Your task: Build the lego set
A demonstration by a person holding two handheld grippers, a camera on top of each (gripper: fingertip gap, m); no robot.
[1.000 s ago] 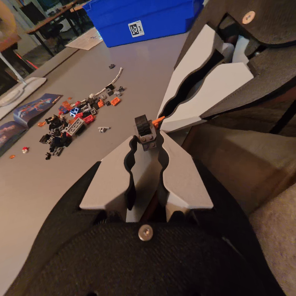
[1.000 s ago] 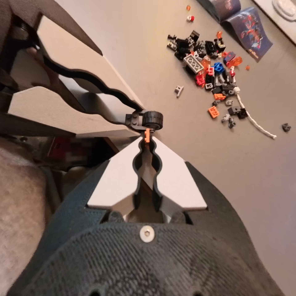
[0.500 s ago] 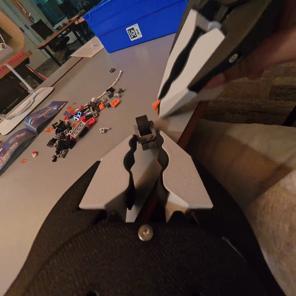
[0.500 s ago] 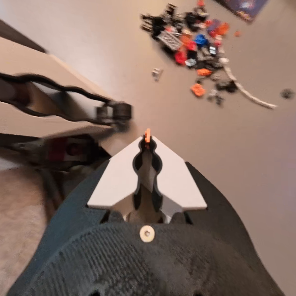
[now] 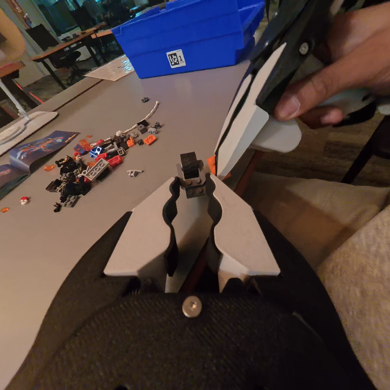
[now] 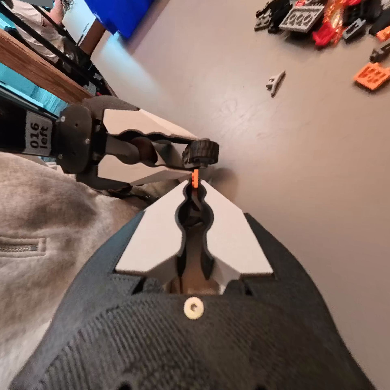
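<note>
Right wrist view: orange plate (image 6: 195,178) beside wheel assembly (image 6: 200,153)

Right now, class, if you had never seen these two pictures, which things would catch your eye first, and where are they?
Front and centre, the left claw pinches a small grey brick assembly with a black wheel, while the right claw grips a thin orange plate just beside it. Behind them a colourful pile of loose bricks is scattered on the grey table, with a blue bin at its far end.
</note>
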